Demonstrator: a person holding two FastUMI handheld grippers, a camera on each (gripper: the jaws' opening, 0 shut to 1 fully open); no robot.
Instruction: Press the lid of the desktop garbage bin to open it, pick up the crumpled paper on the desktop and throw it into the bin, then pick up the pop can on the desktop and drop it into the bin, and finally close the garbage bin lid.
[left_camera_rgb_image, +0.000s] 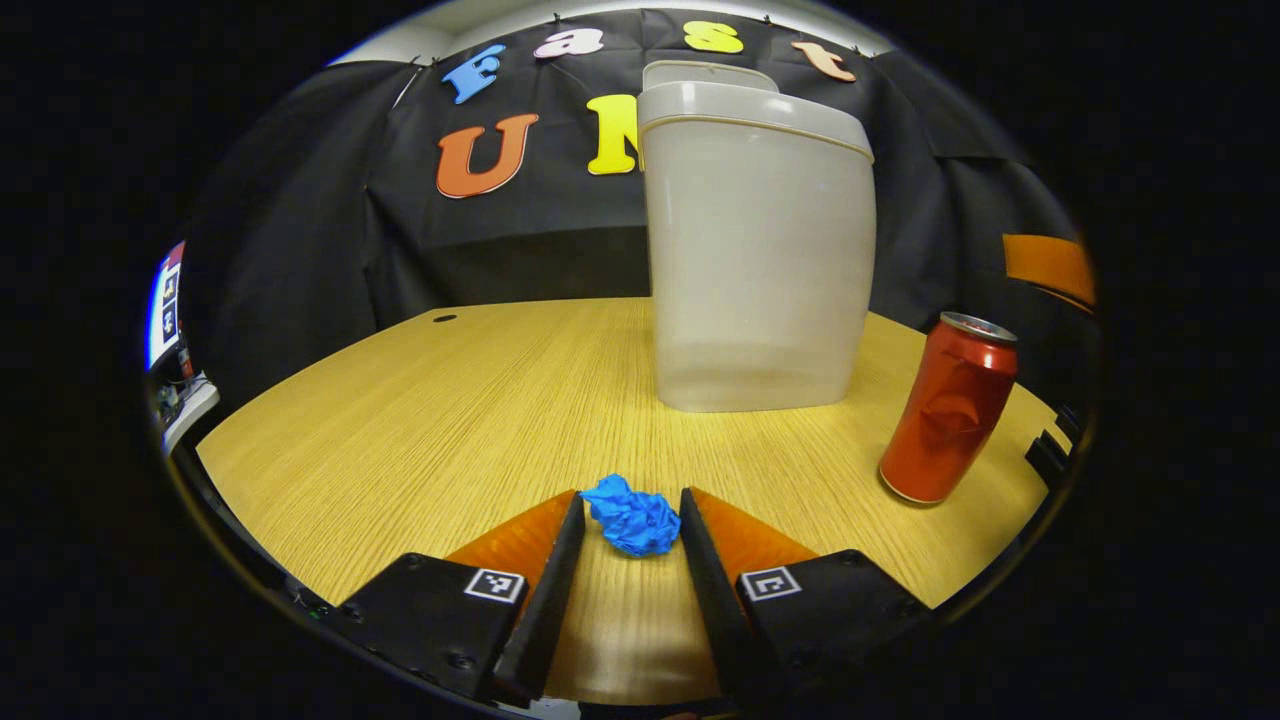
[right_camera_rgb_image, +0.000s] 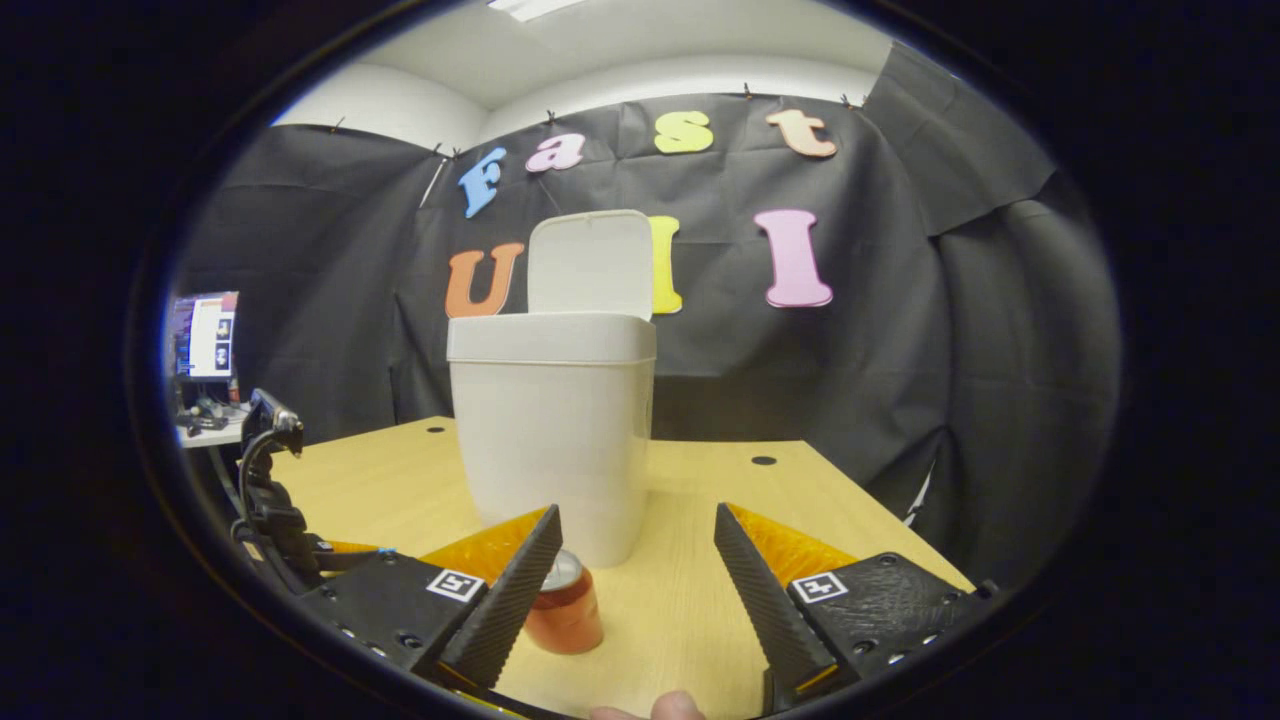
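The blue crumpled paper (left_camera_rgb_image: 632, 518) lies on the wooden desktop (left_camera_rgb_image: 450, 400), and my left gripper (left_camera_rgb_image: 632, 492) has closed on it, a finger touching each side. The pale bin (left_camera_rgb_image: 755, 250) stands behind it with its lid (right_camera_rgb_image: 590, 265) raised upright. To the right of the paper stands a dented red pop can (left_camera_rgb_image: 950, 410). My right gripper (right_camera_rgb_image: 637, 510) hangs open above the desk, facing the bin (right_camera_rgb_image: 550, 430). The can (right_camera_rgb_image: 565, 605) stands below it, partly hidden behind its left finger (right_camera_rgb_image: 510, 590).
The left gripper's body (right_camera_rgb_image: 268, 490) shows low at the desk's left side in the right gripper view. A monitor (right_camera_rgb_image: 205, 335) sits beyond the left edge. The desk has small round holes (right_camera_rgb_image: 763, 460) near its back. A fingertip (right_camera_rgb_image: 665, 708) shows at the bottom.
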